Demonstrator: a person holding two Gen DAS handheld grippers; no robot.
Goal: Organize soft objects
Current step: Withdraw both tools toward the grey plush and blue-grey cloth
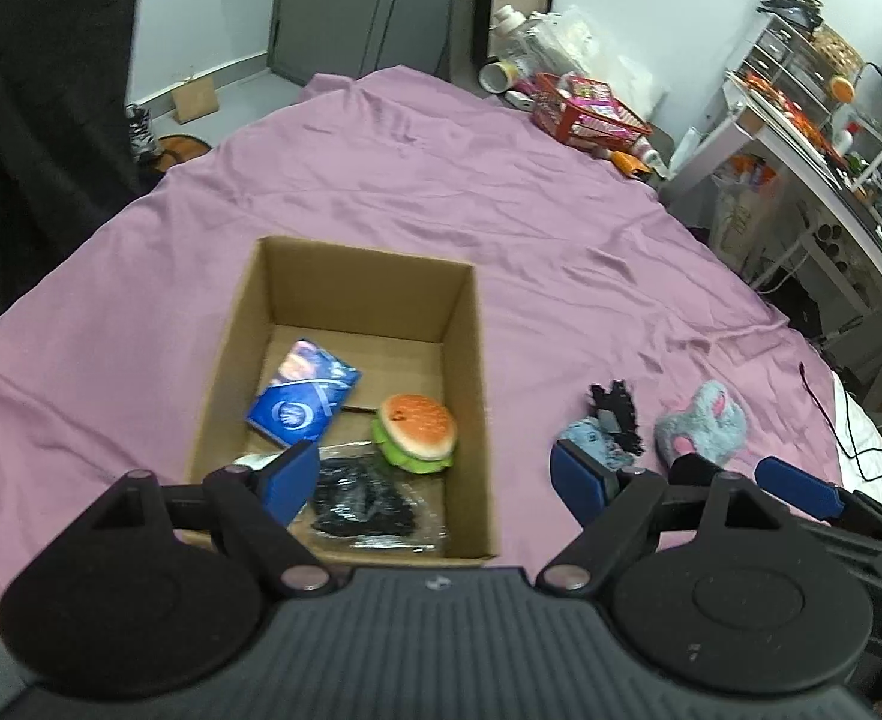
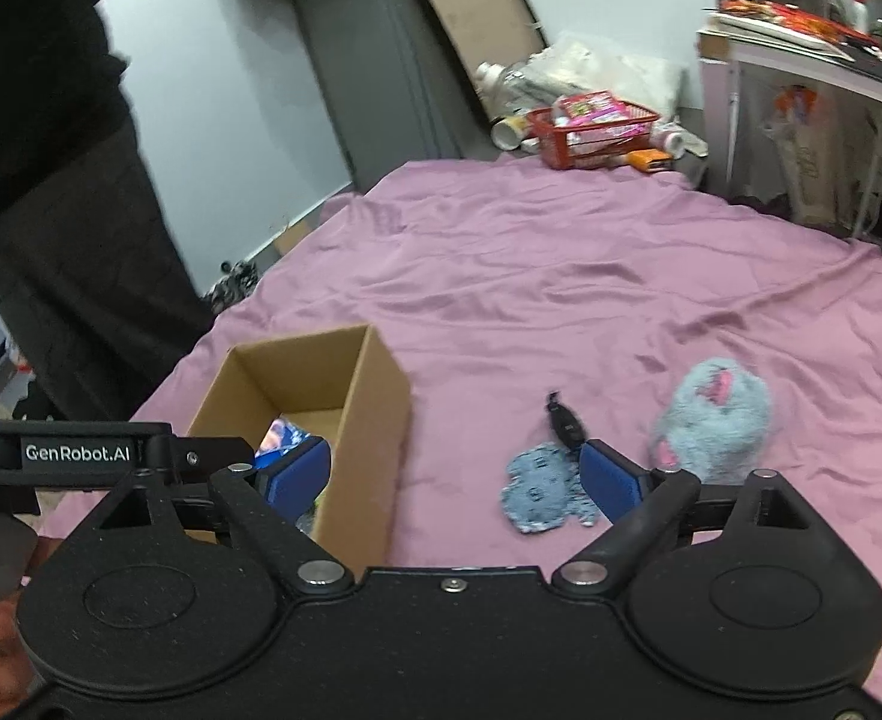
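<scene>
An open cardboard box (image 1: 459, 360) (image 2: 375, 408) sits on the pink bedsheet. Inside lie a blue packet (image 1: 303, 399), a burger-shaped soft toy (image 1: 417, 432) and a black item in clear plastic (image 1: 369, 498). To the box's right on the sheet are a small blue-grey cloth piece (image 2: 540, 489) (image 1: 591, 441) with a black strap (image 2: 564, 423), and a fluffy grey-blue plush (image 2: 711, 420) (image 1: 702, 423). My left gripper (image 1: 435, 483) hovers open over the box's near end, empty. My right gripper (image 2: 456, 480) is open too, between box and cloth piece, holding nothing.
A red basket (image 2: 591, 126) (image 1: 585, 111) with packets and bottles stands at the bed's far end. Shelving and a desk (image 1: 801, 120) line the right side. A person in dark clothes (image 2: 51, 180) stands left of the bed. A black cable (image 1: 831, 414) lies at the right edge.
</scene>
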